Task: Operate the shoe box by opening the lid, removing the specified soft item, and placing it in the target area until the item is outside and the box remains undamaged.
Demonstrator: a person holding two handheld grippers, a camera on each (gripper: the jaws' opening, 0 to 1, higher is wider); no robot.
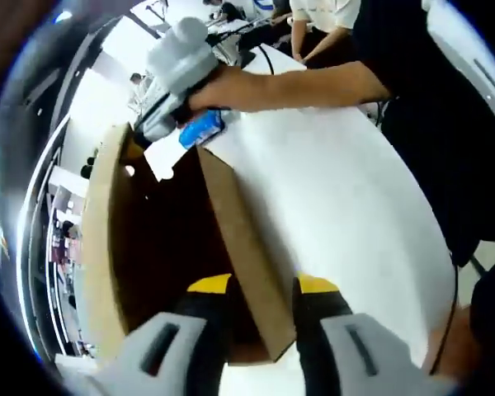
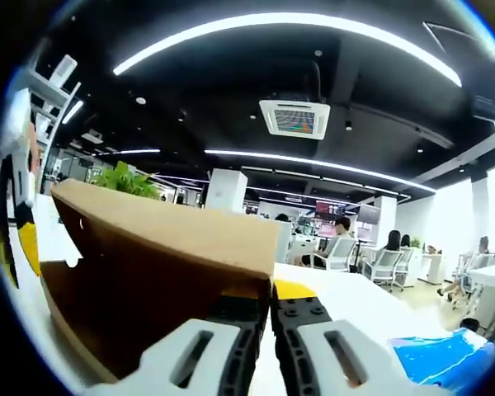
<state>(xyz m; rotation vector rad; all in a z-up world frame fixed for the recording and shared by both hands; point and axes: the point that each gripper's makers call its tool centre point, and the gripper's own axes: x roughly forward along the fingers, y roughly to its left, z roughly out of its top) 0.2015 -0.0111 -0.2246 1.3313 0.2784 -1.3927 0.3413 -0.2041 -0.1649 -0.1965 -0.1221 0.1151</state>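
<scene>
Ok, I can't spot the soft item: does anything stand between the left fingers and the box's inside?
Yes: the box's side wall runs up between the left gripper's fingers. Beyond it the inside is open, but too dark to read.

- We see our left gripper (image 1: 260, 289) with black jaws, yellow tips and pale grey housings.
- Our right gripper (image 2: 268, 301) matches it, its grey housings slotted.
- We wear a dark short sleeve (image 1: 396, 41).

Shoe box (image 1: 161, 247) interior dark, contents indiscernible; blue item (image 2: 445, 363) cut by edge.
</scene>
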